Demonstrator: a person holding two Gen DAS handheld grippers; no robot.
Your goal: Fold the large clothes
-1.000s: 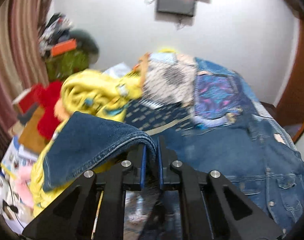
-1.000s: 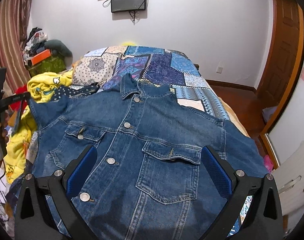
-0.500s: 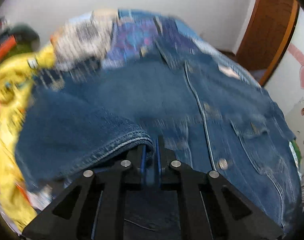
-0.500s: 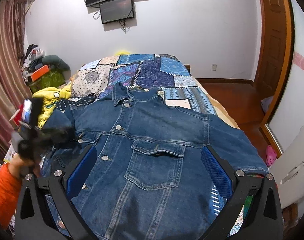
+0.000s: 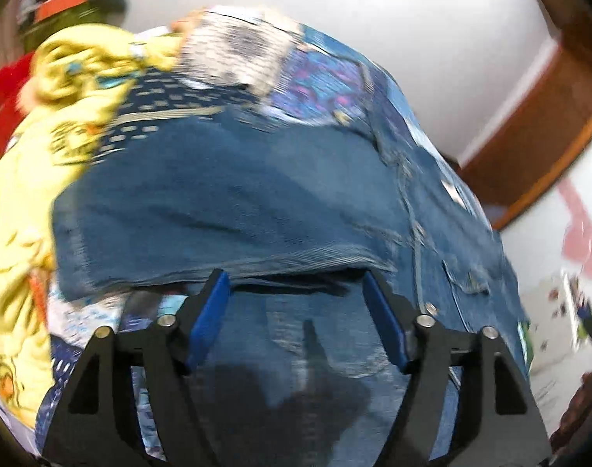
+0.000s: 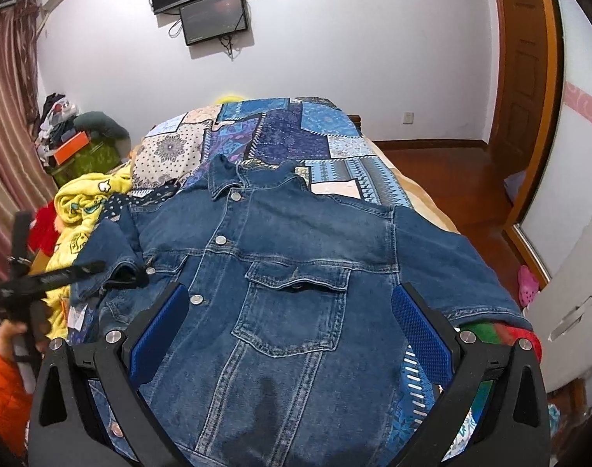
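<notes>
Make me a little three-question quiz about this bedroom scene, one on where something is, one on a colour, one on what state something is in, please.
1. Where does the yellow blanket lie relative to the denim jacket?
A. to the jacket's left in the right wrist view
B. on top of the jacket
C. on the floor by the door

2. What colour are the pads on the right hand-held gripper?
A. red
B. blue
C. white

3. What state is the left hand-held gripper in?
A. clamped on a sleeve
B. open, holding nothing
C. out of sight

Answers: 1 A, the blanket is heaped at the bed's left edge beside the jacket. 2 B, both pads show blue. 3 B, the left wrist view shows its fingers spread apart with the folded sleeve lying beyond them.
</notes>
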